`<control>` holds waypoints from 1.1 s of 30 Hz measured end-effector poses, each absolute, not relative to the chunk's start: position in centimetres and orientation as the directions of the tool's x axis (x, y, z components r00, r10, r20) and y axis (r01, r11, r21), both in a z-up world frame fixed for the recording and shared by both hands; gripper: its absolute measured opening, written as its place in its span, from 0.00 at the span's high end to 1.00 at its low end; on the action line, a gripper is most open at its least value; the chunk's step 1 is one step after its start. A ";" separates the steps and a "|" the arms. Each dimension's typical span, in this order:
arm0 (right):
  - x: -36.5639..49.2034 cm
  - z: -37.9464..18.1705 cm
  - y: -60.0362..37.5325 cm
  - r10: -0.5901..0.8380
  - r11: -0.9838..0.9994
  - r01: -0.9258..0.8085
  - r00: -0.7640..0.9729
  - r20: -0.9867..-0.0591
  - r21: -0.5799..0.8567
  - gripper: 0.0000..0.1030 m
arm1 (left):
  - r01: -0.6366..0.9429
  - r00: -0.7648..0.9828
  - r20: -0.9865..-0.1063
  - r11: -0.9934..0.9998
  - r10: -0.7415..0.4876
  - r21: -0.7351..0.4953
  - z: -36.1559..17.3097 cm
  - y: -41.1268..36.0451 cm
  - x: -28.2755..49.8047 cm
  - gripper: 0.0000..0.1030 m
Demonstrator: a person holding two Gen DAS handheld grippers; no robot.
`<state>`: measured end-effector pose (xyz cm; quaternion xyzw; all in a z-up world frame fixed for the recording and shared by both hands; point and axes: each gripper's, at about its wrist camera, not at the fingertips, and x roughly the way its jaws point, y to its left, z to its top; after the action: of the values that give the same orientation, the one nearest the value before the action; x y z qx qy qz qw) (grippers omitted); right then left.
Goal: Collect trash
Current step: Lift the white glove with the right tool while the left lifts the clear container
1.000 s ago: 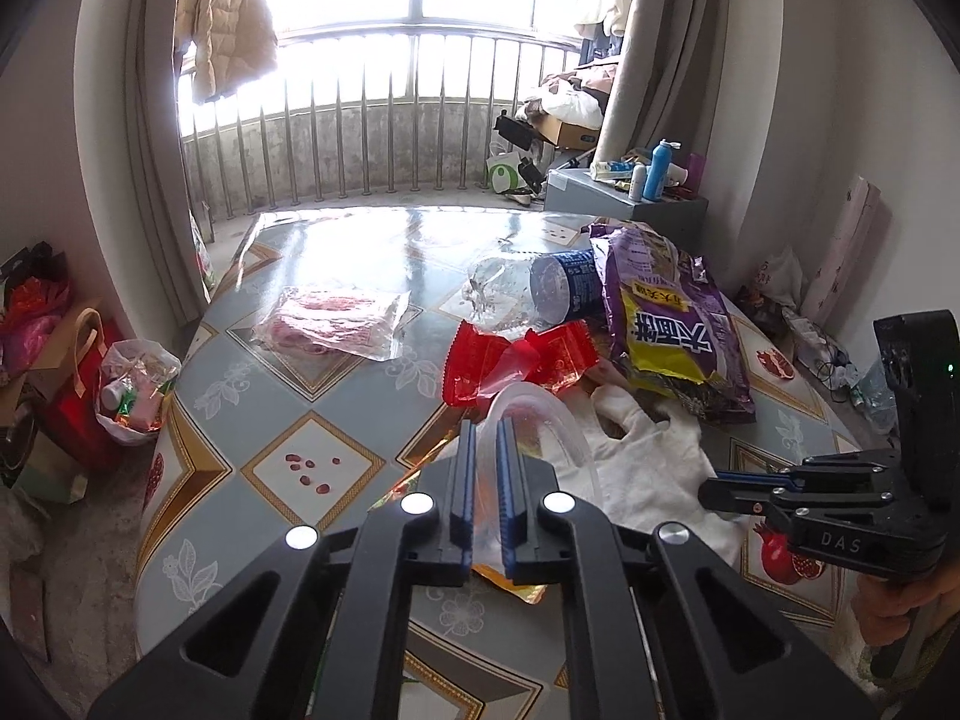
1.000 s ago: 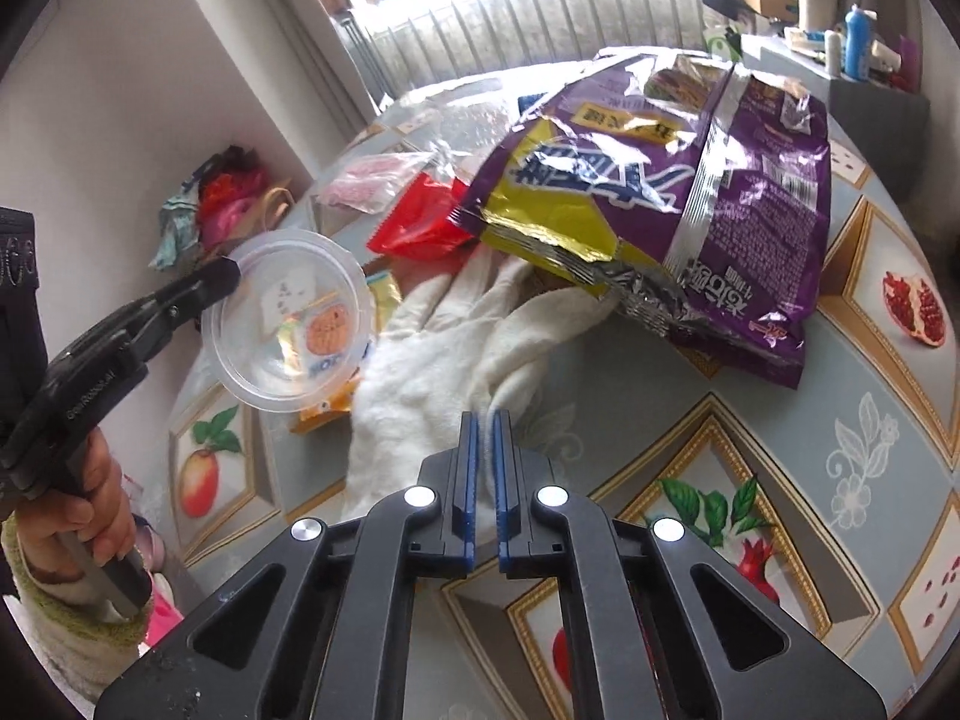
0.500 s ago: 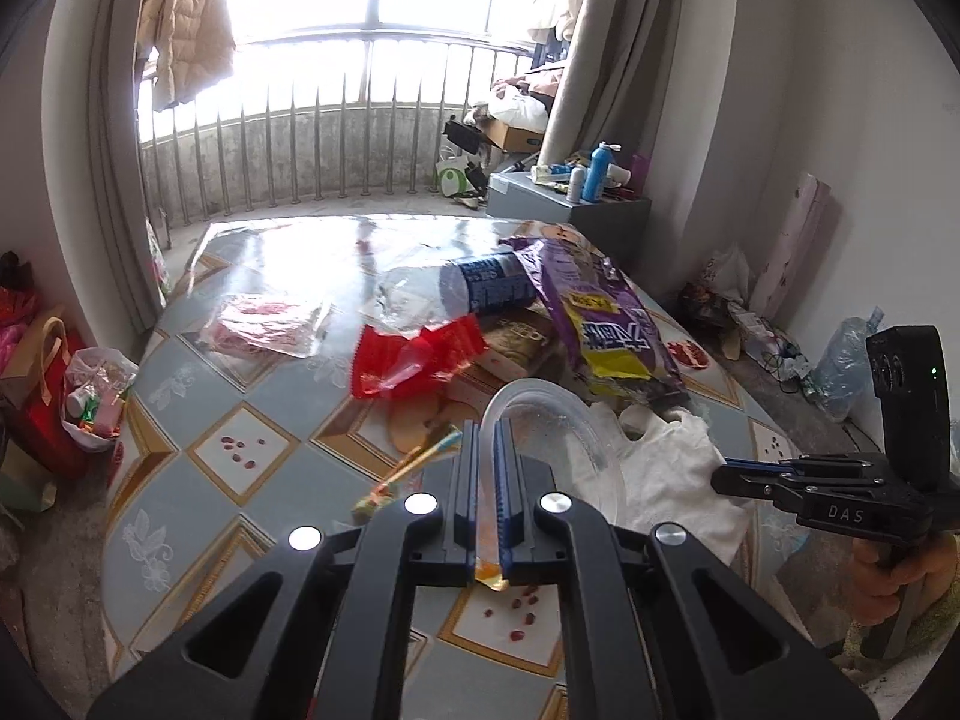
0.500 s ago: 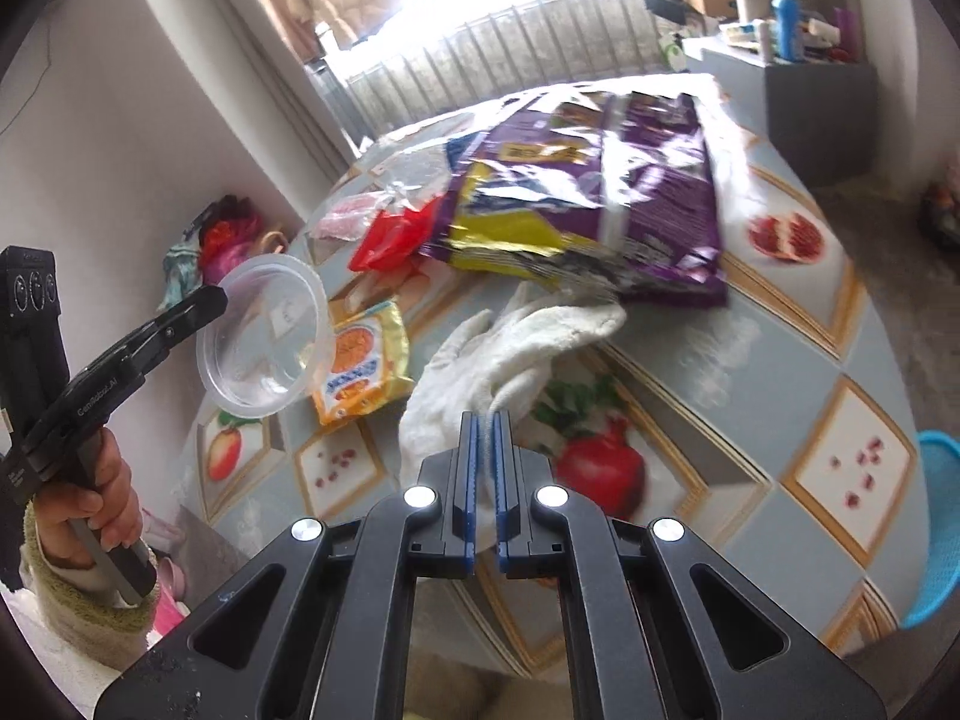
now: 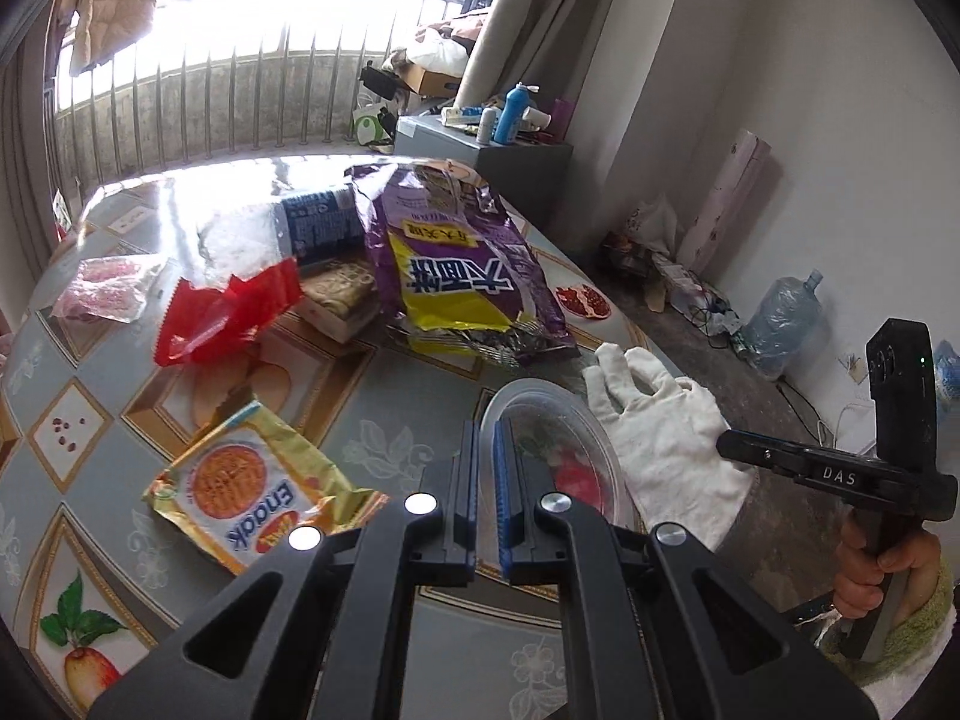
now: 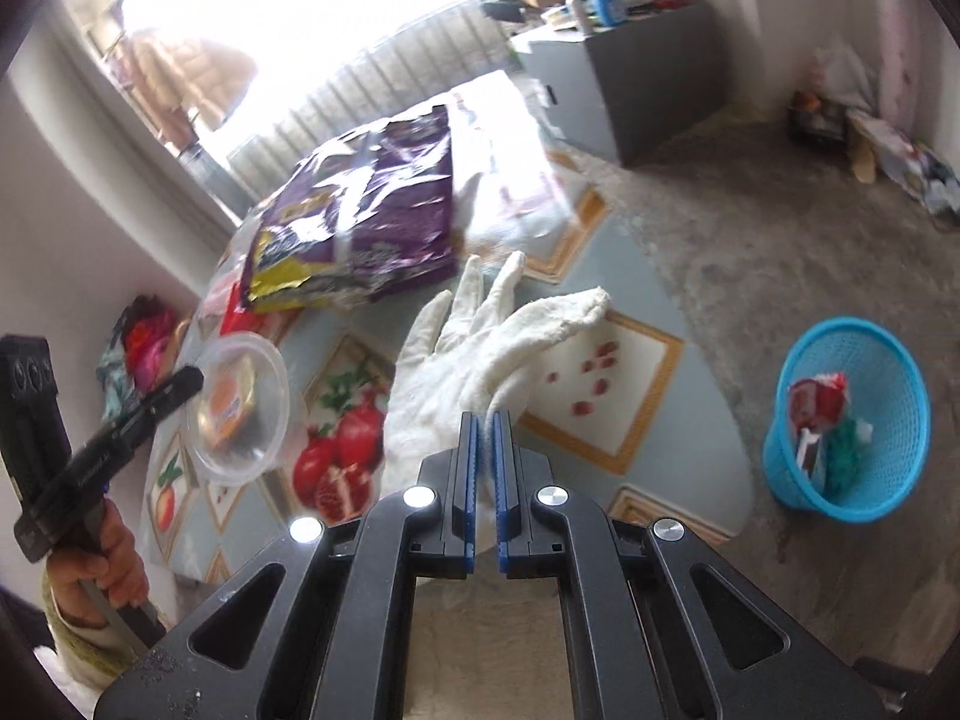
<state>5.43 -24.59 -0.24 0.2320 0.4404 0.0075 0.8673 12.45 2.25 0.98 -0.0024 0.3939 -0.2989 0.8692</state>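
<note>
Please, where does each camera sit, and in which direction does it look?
Left wrist: sits on the left claw, looks down over the table; the claw is shut on a clear plastic lid; the right claw and hand show.
Right wrist: sits on the right claw, shut on a white glove, looks past the table edge to a blue basket; the left claw and hand show.
Shared: lid, glove, purple bag.
</note>
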 end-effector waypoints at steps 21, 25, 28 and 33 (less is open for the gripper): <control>5.6 -2.3 -26.2 0.244 0.864 0.227 0.590 -0.769 0.448 0.69 | 0.514 0.535 -0.713 0.844 -0.454 -0.152 0.0 -0.2 12.2 0.92; 5.8 -2.2 -25.8 0.226 0.877 0.222 0.591 -0.774 0.425 0.68 | 0.522 0.552 -0.717 0.847 -0.426 -0.102 -0.3 -0.8 12.1 0.92; 5.9 -2.1 -25.2 0.192 0.899 0.214 0.589 -0.785 0.381 0.68 | 0.526 0.565 -0.716 0.848 -0.410 -0.071 -0.4 -1.0 12.0 0.92; 6.0 -2.1 -24.5 0.127 0.928 0.216 0.581 -0.804 0.302 0.80 | 0.531 0.593 -0.708 0.847 -0.383 -0.014 -0.4 -1.5 11.7 0.92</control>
<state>6.01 -24.51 -2.12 0.1875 0.4569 -0.0257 0.8691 11.68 -1.45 -0.38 0.0997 0.3703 -0.2577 0.8869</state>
